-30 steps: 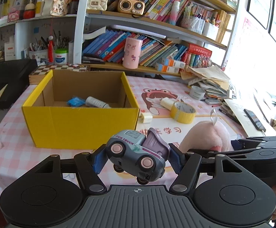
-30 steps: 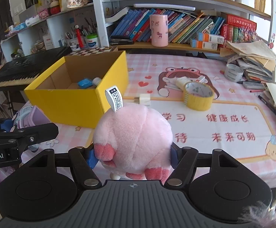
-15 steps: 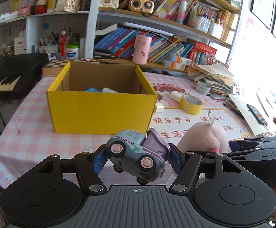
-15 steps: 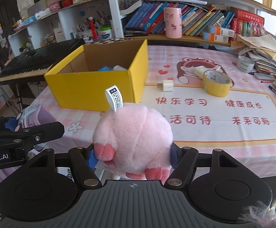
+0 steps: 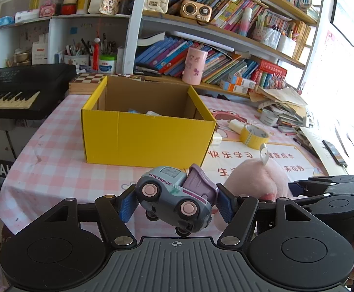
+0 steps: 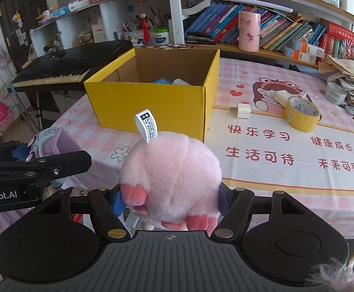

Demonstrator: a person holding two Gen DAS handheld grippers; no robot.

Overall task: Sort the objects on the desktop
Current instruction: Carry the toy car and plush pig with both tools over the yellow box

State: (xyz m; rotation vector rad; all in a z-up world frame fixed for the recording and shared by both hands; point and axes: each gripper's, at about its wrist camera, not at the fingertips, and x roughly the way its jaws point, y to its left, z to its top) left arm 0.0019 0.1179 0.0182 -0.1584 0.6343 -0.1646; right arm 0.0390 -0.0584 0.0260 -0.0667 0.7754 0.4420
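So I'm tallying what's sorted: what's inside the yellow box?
Inside the yellow box, a blue item and a white item show over the rim; its front wall hides the rest.

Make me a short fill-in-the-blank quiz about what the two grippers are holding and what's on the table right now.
1. The left gripper is shut on a toy ____.
2. The right gripper is shut on a pink ____ toy.
3. The open cardboard box on the table is ____ outside.
4. The tape roll lies ____ the box.

Missing words: truck; plush; yellow; outside
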